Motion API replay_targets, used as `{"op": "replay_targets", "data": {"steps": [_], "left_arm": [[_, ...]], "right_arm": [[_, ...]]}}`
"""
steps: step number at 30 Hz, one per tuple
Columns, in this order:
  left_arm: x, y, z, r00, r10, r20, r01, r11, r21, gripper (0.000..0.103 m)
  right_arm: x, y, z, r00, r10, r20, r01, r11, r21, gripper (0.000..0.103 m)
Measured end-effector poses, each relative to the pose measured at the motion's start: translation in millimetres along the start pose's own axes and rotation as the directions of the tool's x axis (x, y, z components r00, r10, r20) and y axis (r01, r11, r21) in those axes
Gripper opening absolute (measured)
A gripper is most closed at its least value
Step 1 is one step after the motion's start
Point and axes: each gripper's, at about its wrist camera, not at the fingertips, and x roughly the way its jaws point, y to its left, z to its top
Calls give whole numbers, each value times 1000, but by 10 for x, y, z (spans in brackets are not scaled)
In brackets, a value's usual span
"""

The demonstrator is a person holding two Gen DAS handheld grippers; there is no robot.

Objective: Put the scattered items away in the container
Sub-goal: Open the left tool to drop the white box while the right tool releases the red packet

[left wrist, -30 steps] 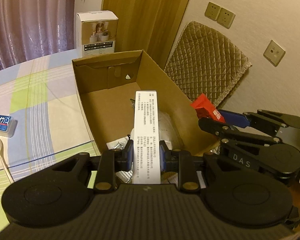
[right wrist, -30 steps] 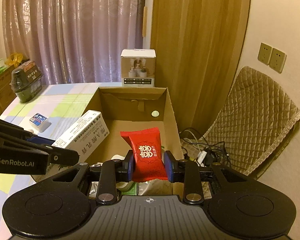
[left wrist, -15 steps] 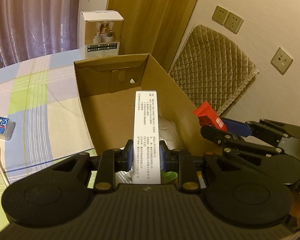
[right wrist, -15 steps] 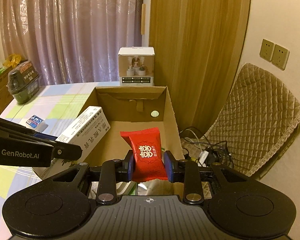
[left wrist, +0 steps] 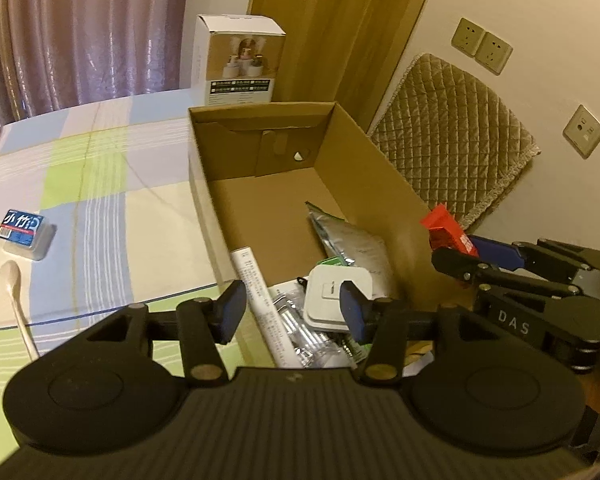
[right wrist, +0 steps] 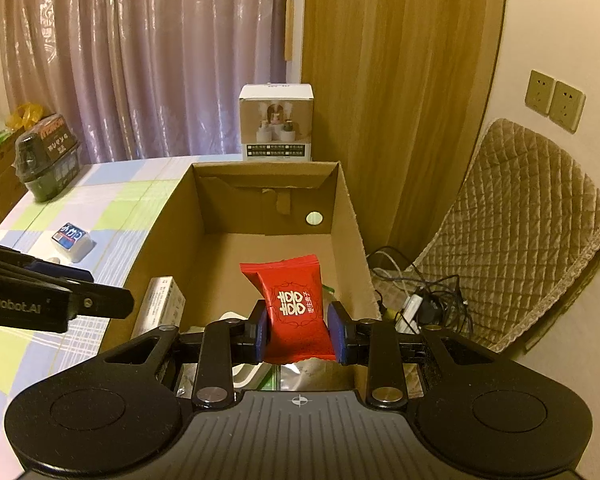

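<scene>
Two hand-held grippers sit over the box point(left wrist: 364, 168). Your left hand-held gripper point(left wrist: 292, 308) is opening, pads clear of everything; the white carton point(left wrist: 260, 300) lies loose below it, leaning on the box's left wall inside. Your right hand-held gripper point(right wrist: 296, 330) is clamped on the red packet point(right wrist: 296, 308), held above the near end of the box. Packet looks light, soft and crinkly, likely slick film: your side pinch at mid-body is right, so just release low. On the table point(left wrist: 100, 208) a small blue-label tub point(left wrist: 22, 234) and a spoon point(left wrist: 16, 300) are left. Tub looks stiff and light: grip across its short sides. Spoon is thin and flat: take the handle mid-length.
</scene>
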Motion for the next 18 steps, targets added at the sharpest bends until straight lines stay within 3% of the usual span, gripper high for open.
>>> {"op": "replay_targets", "data": {"steps": [18], "left_arm": [[-66, 131, -89, 1000, 13, -7, -13, 1000, -15, 46]], "right_arm": [[113, 90, 144, 1000, 8, 13, -8, 1000, -12, 34]]}}
